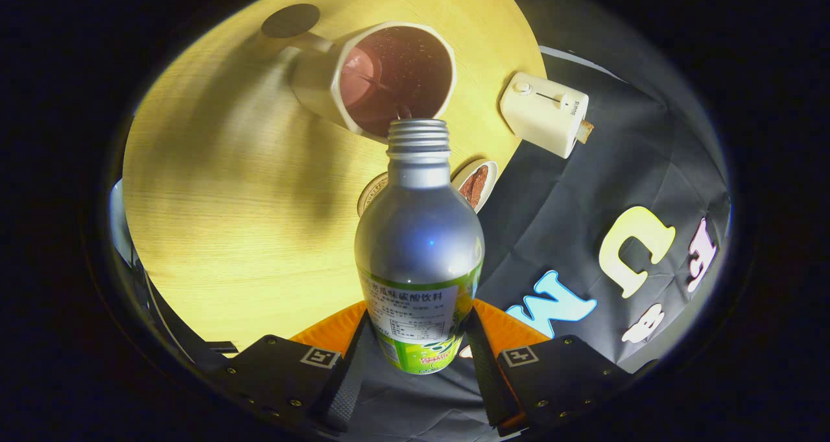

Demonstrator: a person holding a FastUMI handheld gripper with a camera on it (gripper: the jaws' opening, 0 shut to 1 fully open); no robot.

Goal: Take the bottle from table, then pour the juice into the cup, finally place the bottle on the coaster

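My gripper (pixel 418 341) is shut on a silver metal bottle (pixel 420 234) with a green and white label, one finger (pixel 347 377) on each side of its lower body. The bottle is uncapped and tipped forward, its threaded mouth right at the rim of a white cup (pixel 389 79). The cup stands on the yellow wooden table (pixel 220 202) just beyond the bottle and holds dark, foamy juice. A thin dark trickle runs from the bottle mouth into the cup. A dark round coaster (pixel 290 19) lies on the table beyond the cup, next to its handle.
A small white toaster-like box (pixel 543 113) stands at the table's edge to the right of the cup. A small round dish with something brown (pixel 476 184) and a round lid (pixel 371 194) lie on the table behind the bottle's shoulder. The black booth cloth hangs past the table's right edge.
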